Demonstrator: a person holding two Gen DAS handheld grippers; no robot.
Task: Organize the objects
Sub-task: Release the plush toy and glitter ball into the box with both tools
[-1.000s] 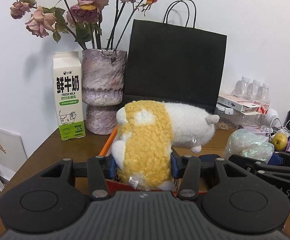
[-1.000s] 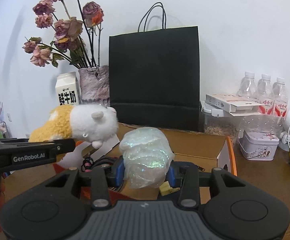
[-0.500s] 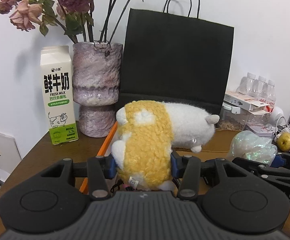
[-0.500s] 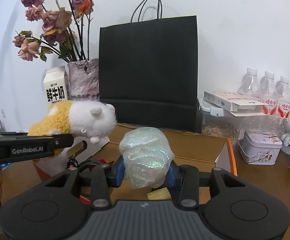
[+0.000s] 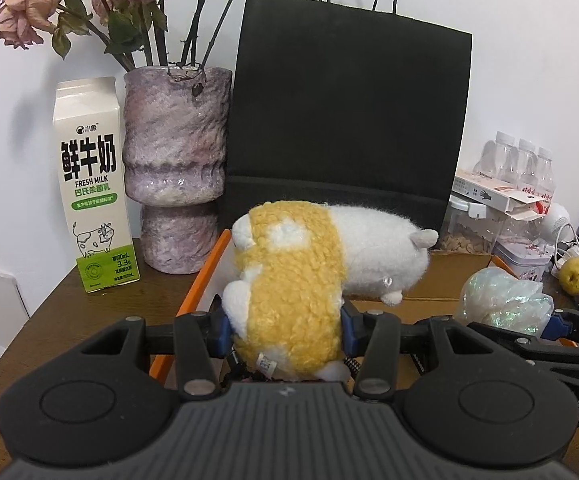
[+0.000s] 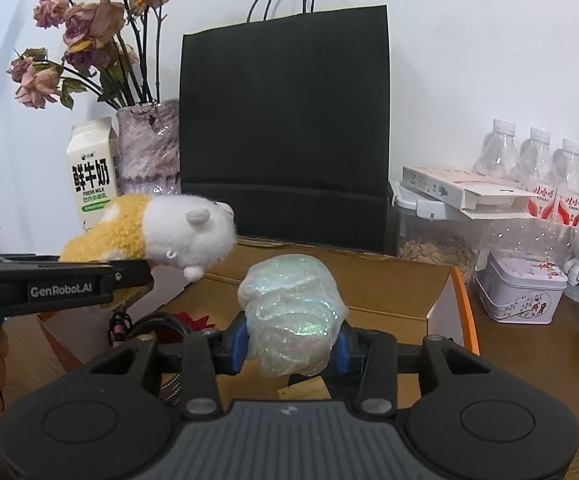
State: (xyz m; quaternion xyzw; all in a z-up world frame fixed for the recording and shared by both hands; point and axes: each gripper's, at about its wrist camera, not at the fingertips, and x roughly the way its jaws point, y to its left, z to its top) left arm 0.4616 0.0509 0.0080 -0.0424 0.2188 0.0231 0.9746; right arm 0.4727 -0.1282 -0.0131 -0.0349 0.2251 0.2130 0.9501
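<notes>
My left gripper (image 5: 285, 330) is shut on a yellow and white plush toy (image 5: 301, 276) and holds it above an open cardboard box with orange edges (image 5: 199, 292). The toy also shows at the left of the right wrist view (image 6: 161, 236). My right gripper (image 6: 291, 346) is shut on a crumpled iridescent plastic bundle (image 6: 293, 312), held above the same box (image 6: 393, 292). The bundle shows at the right of the left wrist view (image 5: 503, 300). A dark cable (image 6: 157, 326) lies inside the box.
A black paper bag (image 6: 285, 132) stands behind the box. A milk carton (image 5: 91, 184) and a vase of dried roses (image 5: 175, 168) stand at the left. Water bottles (image 6: 537, 168), a jar of seeds (image 6: 435, 240), a tin (image 6: 521, 292) and a yellow fruit (image 5: 575, 276) are at the right.
Both grippers have sunk a little toward the box and moved forward, each still holding its object. The vase, carton and bag look larger and higher in view.
</notes>
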